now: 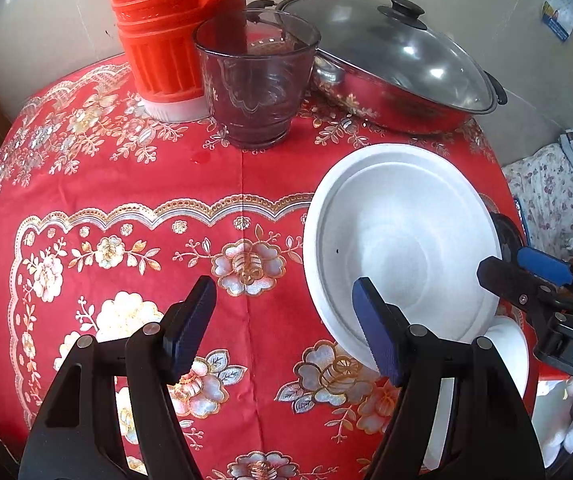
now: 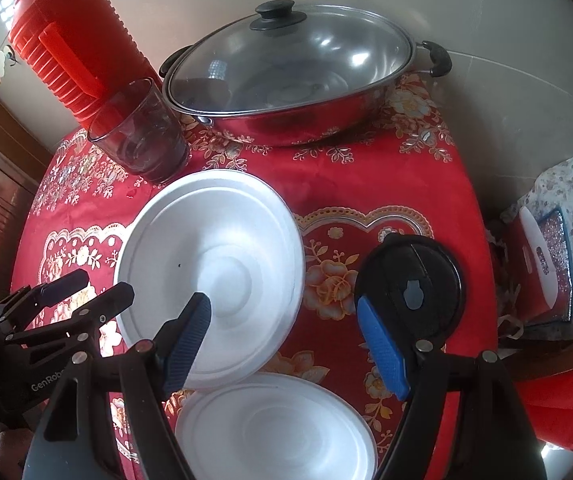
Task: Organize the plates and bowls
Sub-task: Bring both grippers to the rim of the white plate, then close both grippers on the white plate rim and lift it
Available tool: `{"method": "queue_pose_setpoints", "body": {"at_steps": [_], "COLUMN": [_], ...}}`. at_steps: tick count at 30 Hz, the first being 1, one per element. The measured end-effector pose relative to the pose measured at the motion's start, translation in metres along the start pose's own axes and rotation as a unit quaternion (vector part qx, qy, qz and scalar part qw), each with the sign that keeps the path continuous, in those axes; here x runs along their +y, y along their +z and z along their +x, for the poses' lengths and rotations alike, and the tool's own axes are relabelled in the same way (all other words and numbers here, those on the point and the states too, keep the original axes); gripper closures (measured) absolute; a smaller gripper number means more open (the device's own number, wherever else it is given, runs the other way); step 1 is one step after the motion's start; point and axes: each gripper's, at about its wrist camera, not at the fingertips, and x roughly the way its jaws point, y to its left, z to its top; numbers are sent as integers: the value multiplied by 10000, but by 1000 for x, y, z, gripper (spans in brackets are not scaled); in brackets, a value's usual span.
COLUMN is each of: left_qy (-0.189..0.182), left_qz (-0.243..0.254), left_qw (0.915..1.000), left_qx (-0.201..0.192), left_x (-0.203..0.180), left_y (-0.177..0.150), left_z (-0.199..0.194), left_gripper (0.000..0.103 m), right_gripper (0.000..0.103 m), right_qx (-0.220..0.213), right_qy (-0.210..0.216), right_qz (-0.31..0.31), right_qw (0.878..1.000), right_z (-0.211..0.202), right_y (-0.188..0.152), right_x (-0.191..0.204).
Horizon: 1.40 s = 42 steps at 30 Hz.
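second plate (image 2: 274, 428) partly cut off; left tongs (image 1: 286, 328) splayed.

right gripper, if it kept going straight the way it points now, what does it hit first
Probably the red floral tablecloth between the larger white foam plate and the black round lid. The open right gripper straddles that gap; depth is unclear.

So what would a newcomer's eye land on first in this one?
Probably the big white plate in the middle of the red flowered tablecloth, with a second white plate just nearer the camera. Behind them, against the wall, stand a lidded steel pan, a dark glass and an orange jug. Both grippers, left and right, hang open.
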Motion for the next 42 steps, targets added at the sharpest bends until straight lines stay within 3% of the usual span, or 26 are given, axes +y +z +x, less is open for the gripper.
{"method": "queue_pose_setpoints", "body": {"at_steps": [32, 36, 38, 42], "left_qy": [-74, 7, 24, -13], "left_qz": [-92, -16, 19, -8], "left_qw": [9990, 9992, 9989, 9988], "left_qx": [434, 403, 477, 486], "left_x": [-5, -7, -9, -11], "left_y": [0, 1, 1, 1], "left_z": [31, 31, 36, 39], "left_gripper": [32, 32, 32, 32], "right_gripper": [28, 38, 51, 63], "right_qx": [81, 76, 100, 91], "right_qy": [20, 41, 38, -1], "right_qz": [-352, -381, -391, -415], "right_qw": [9993, 9992, 9992, 9991], "right_z": [23, 24, 26, 29], "right_y": [5, 5, 4, 3], "right_x": [7, 6, 6, 4]}}
